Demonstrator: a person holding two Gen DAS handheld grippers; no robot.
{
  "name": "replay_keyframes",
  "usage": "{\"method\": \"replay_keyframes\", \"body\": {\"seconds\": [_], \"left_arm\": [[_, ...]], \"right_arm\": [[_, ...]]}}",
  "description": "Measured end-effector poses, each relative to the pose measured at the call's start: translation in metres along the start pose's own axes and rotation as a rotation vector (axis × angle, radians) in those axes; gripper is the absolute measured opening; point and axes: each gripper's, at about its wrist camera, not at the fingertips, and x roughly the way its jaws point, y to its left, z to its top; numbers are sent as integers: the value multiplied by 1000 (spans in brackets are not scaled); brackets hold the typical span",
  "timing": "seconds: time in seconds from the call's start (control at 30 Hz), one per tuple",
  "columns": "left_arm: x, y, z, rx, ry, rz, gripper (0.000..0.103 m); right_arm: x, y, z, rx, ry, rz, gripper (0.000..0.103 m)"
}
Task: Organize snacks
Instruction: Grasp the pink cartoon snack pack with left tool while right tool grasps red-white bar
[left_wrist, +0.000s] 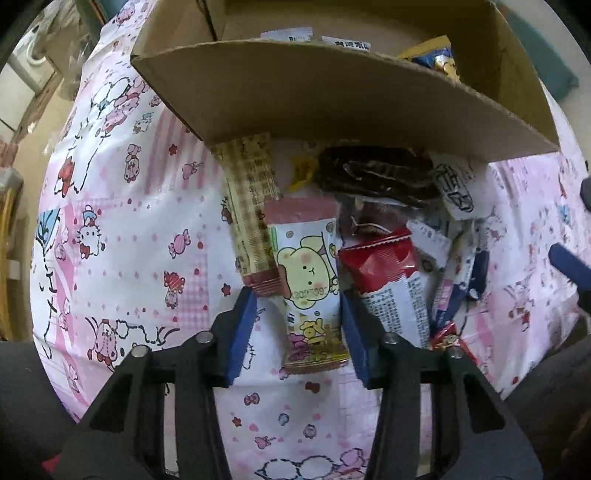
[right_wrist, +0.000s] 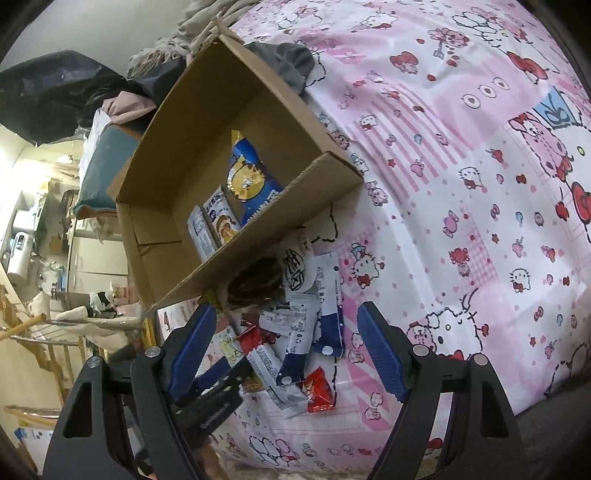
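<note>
Between the open left hand-held gripper (left_wrist: 297, 295) fingers lies the bear-print snack (left_wrist: 312, 284).

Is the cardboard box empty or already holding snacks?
Holding some: the cardboard box contains a blue snack bag and two smaller packets; most snacks lie outside.

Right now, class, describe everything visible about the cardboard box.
The box is plain brown corrugated cardboard, open-topped, flaps folded out. It sits on the pink cartoon sheet, the snack pile against its near wall. Inside lie a blue packet and two white packets. No gripper touches it.
</note>
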Motion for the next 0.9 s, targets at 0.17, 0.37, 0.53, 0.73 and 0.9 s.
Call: {"method": "replay_keyframes", "body": {"seconds": [0.17, 0.37, 0.53, 0.73, 0.9], "left_arm": [[-22, 8, 0, -19, -9, -25, 22], [-69, 24, 0, -16, -32, -73, 22], [-87, 42, -1, -20, -39, -68, 23], [-78, 66, -2, -61, -39, -41, 23], [-77, 53, -4, -31, -65, -28, 23]], "right_arm": [[4, 5, -1, -30, 16, -3, 81], [23, 26, -11, -123, 112, 35, 66], [56, 71, -36, -369, 226, -14, 54], [104, 97, -60, -587, 312, -203, 54], [134, 105, -74, -698, 371, -307, 33]]}}
